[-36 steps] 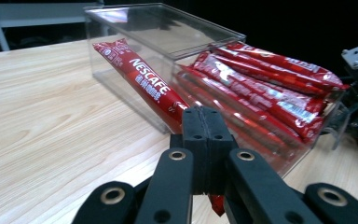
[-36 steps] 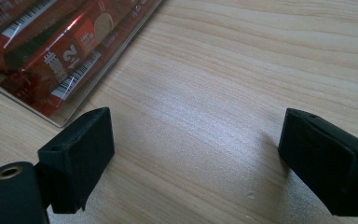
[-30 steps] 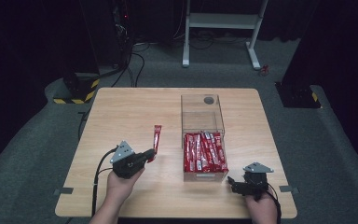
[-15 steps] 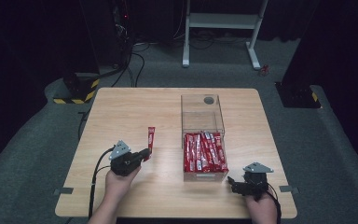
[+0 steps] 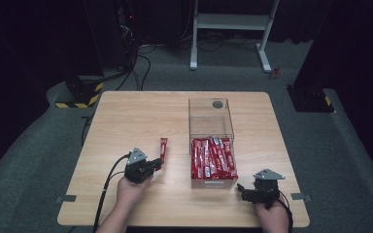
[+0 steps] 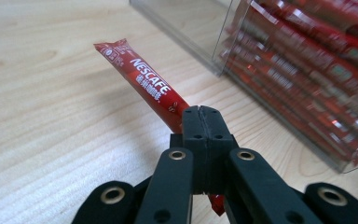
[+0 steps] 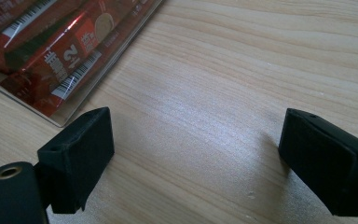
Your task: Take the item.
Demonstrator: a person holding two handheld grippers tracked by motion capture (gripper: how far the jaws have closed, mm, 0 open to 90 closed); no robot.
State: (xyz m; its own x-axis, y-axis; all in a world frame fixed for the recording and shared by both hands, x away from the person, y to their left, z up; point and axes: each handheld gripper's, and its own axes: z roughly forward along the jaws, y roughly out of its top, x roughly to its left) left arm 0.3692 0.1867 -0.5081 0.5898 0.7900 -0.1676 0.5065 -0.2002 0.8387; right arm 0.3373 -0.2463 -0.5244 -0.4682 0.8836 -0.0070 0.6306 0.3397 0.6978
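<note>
Surface: pale wooden surface (image 5: 126,116) on grey carpet, dark room | Left tongs (image 6: 200,122): pinching 1 red coffee stick (image 6: 142,84) beside clear box (image 5: 211,127) | Right tongs (image 7: 196,161): spread, empty | Hidden: stick's near end behind jaws.

The left gripper (image 5: 151,165) sits low over the tabletop (image 5: 126,121) at the near left, held from behind by the person's left hand (image 5: 130,190), its fingers (image 6: 193,123) pressed tight together and pointing away toward the far right. The right gripper (image 5: 245,190) rests at the near right edge in the right hand (image 5: 270,213), fingers (image 7: 81,149) spread wide apart and aimed leftward.
</note>
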